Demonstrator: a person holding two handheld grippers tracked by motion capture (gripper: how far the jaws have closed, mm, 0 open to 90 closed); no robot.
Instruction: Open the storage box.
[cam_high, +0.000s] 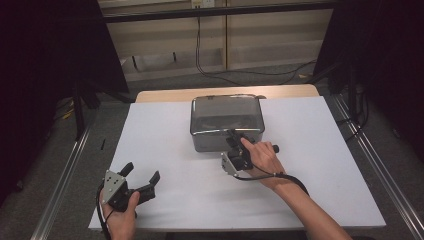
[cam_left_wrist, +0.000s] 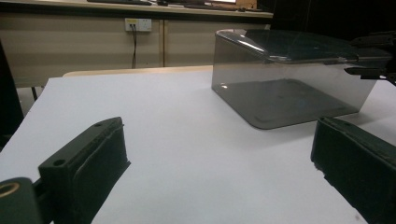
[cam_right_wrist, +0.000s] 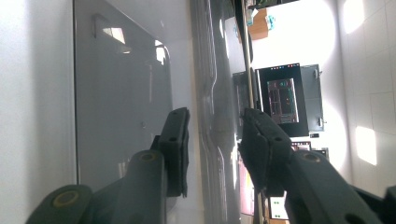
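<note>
A smoky clear plastic box (cam_high: 227, 120) with a lid stands at the middle back of the white tabletop (cam_high: 310, 165). My right gripper (cam_high: 233, 136) is turned on its side at the box's near edge. In the right gripper view the jaws (cam_right_wrist: 212, 121) straddle the lid's rim (cam_right_wrist: 215, 88), one beside the box wall (cam_right_wrist: 121, 93), the other over the lid top, and a thin gap shows at the wall-side pad. My left gripper (cam_high: 142, 171) rests open at the near left corner. In the left gripper view nothing lies between its jaws (cam_left_wrist: 219, 140), and the box (cam_left_wrist: 289, 88) stands ahead to the right.
The tabletop is ringed by floor, with metal rails (cam_high: 65, 170) along both sides. Cables (cam_high: 240, 72) lie on the floor beyond the far edge, below a low wall. Dark curtains (cam_high: 50, 50) hang at left and right.
</note>
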